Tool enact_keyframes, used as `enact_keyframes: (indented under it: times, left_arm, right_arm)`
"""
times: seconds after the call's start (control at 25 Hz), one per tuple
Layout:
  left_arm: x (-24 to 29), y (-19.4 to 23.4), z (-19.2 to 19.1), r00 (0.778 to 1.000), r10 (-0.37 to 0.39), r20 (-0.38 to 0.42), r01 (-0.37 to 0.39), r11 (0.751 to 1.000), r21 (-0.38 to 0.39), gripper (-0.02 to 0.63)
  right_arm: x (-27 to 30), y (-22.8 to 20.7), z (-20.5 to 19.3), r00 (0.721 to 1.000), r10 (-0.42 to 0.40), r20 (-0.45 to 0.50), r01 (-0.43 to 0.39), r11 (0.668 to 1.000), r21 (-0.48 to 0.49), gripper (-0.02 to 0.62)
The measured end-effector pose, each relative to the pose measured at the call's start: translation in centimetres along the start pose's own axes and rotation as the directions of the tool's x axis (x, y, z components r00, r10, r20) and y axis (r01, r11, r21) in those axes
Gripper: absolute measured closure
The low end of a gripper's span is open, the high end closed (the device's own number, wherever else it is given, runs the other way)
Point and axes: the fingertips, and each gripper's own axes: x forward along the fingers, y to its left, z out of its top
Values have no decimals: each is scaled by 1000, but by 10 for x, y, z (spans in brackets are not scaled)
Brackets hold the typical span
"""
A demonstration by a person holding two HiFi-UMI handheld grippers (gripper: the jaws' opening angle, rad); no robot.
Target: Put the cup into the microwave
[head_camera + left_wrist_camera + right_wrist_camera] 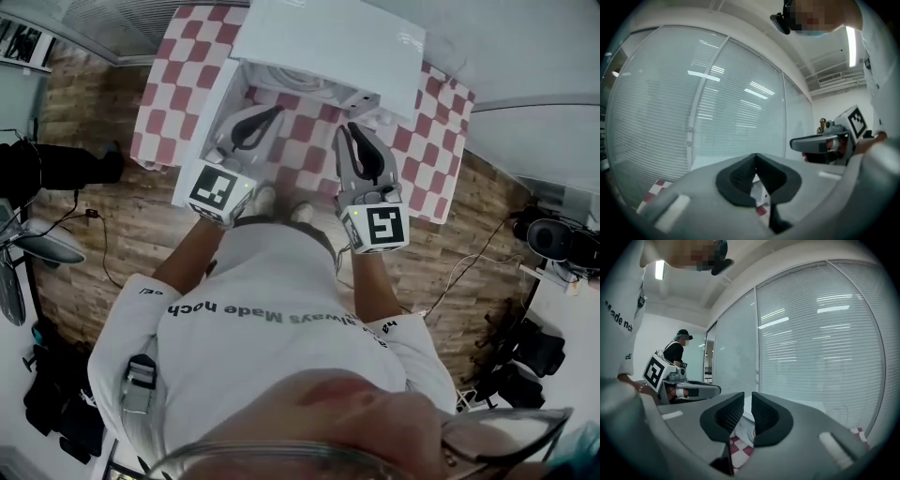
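Observation:
A white microwave (328, 42) stands on a table with a red-and-white checked cloth (173, 84). Its door (202, 131) hangs open toward the left, and the cavity's front edge (300, 80) shows pale and rounded inside. I cannot make out a cup in any view. My left gripper (278, 110) is held in front of the open door, jaws shut and holding nothing (756, 157). My right gripper (349, 127) hovers beside it to the right, also shut with nothing between its pads (747, 397). Each gripper shows in the other's view.
Wooden floor (131, 234) surrounds the table. Black equipment and cables lie at the left (47, 169) and right (553, 239). Glass walls with blinds (731, 103) rise behind the table. Another person (677, 350) stands in the background.

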Motion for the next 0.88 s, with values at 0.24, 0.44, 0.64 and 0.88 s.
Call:
enact_keyframes:
  times: [0.24,0.44,0.64,0.88]
  left_arm:
    - [-19,-16,28,1000,-19,-1,19,999,30,603]
    - [-31,-32,47,999,-41,19,41,999,31,601]
    - [-40,-43,59,998,-58,36,57,998,26,601]
    - [-44,-56,67,994,-92,59,91,996,22,601]
  right_arm:
    - [-23,9,25,1000,5,1,-5,1000,-12,546]
    - [-41,19,44,1000,13,7,-13,1000,-4,546]
    - [-53,26,61,1000,16,18,-16,1000,-2,546]
    - [-61,39,67,999,39,20,-38,999,-19,546]
